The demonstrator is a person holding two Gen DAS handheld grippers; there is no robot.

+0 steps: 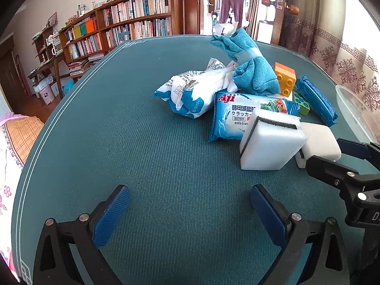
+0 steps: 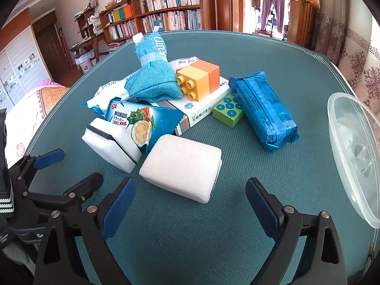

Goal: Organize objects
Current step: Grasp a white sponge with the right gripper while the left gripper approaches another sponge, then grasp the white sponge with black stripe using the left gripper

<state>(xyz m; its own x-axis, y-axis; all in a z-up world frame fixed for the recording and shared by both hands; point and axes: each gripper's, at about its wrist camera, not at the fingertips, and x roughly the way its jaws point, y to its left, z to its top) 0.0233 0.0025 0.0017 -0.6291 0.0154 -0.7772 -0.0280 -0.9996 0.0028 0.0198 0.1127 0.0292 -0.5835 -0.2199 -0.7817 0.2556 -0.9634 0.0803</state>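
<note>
A pile lies on the teal table [image 1: 142, 142]: a blue cloth bundle [image 2: 152, 78], a yellow-orange block [image 2: 199, 78], an Aji cracker pack [image 2: 135, 118], a white box [image 2: 201, 109], a green dotted block [image 2: 228, 111] and a blue wrapped pack [image 2: 263, 111]. Two white sponges sit nearest, one with a dark stripe [image 2: 111, 142] and one plain [image 2: 182, 166]. My right gripper [image 2: 191, 187] is open, and the plain sponge lies just ahead of its pads, untouched. My left gripper [image 1: 190, 197] is open over bare cloth, short of the striped sponge [image 1: 270, 142].
A clear plastic container [image 2: 351, 147] stands at the right table edge. A white and blue pouch [image 1: 190, 92] lies on the pile's left side. Bookshelves [image 1: 133, 19] and a doorway stand beyond the table. The left half of the table shows bare cloth.
</note>
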